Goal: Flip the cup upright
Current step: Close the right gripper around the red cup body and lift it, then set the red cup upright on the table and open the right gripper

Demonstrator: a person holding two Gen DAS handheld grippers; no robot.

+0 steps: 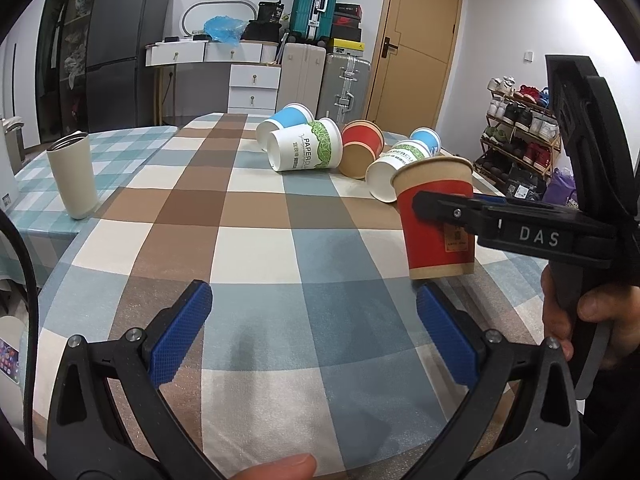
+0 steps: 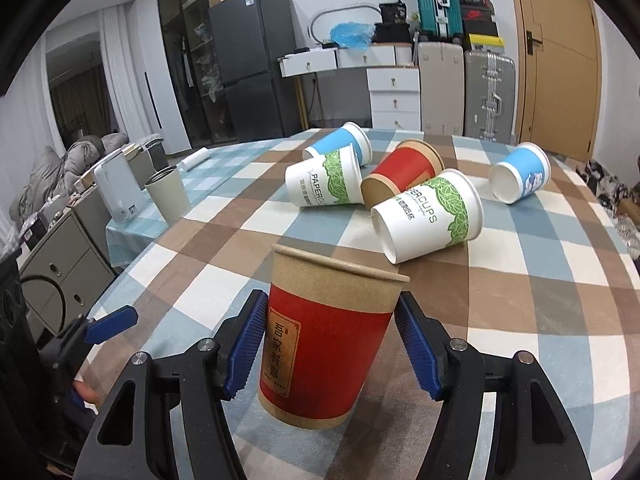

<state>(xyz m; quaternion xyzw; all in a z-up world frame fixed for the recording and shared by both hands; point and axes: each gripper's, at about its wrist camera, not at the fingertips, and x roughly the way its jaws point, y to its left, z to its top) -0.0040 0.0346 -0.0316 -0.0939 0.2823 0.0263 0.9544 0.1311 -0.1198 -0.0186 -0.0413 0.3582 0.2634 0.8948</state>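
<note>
Red cup point(image 2: 328, 344) upright, clasped by right gripper point(image 2: 330, 312); five cups point(image 2: 428, 216) toppled behind; left gripper point(image 1: 312, 300) released.

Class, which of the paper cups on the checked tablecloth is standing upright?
The red-and-kraft paper cup between the right gripper fingers; the others lie on their sides.

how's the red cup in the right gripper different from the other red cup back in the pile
The red cup in the gripper stands upright, mouth up, between the right gripper's fingers; the red cup in the pile lies on its side with its mouth toward the camera. The gripper's cup stands apart from the others; the pile's cup is crowded among the white-and-green cups. Both have a red body with kraft-brown bands at rim and base.
</note>
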